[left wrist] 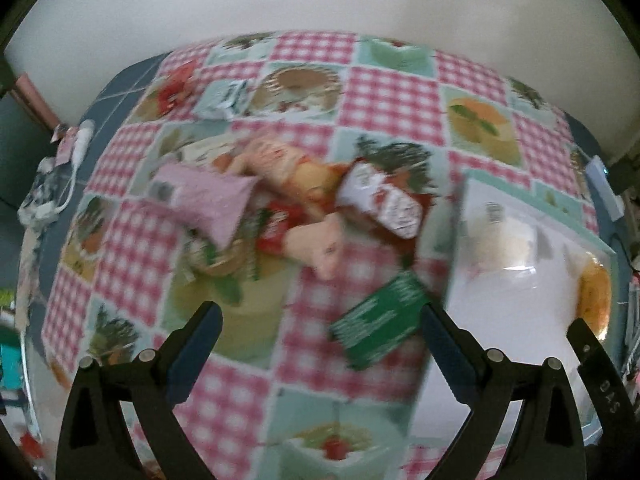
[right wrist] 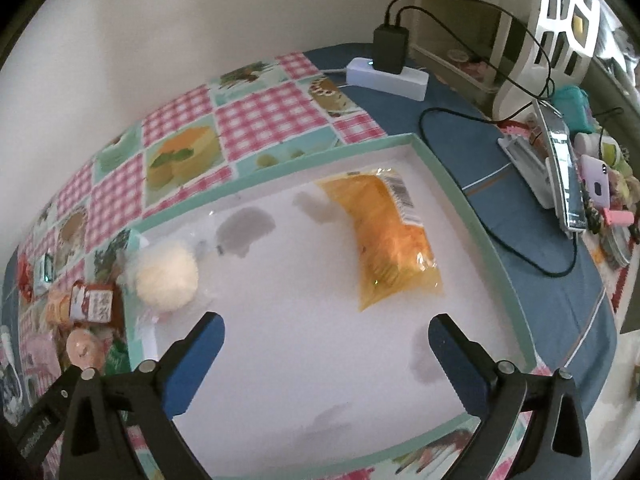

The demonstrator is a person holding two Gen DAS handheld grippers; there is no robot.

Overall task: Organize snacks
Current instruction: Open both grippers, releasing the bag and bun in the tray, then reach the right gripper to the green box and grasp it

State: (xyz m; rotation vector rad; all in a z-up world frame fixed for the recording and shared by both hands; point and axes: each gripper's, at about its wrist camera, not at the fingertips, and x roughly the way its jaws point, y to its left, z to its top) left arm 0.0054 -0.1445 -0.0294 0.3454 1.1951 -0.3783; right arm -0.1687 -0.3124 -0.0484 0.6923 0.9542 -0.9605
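A white tray with a mint rim lies on the patterned tablecloth. In it lie an orange snack bag and a clear-wrapped white round snack. My right gripper is open and empty, above the tray's near half. In the blurred left wrist view, my left gripper is open and empty above the cloth, with a green packet near its right finger. A pile of snacks lies beyond: a pink pouch, a red-and-white packet, a red packet and a pale pink packet. The tray sits to the right.
A white power strip with a black charger and cables sits at the table's far right. A phone on a stand and small clutter stand at the right edge. A white cable and cloth lie at the left edge. A wall runs behind.
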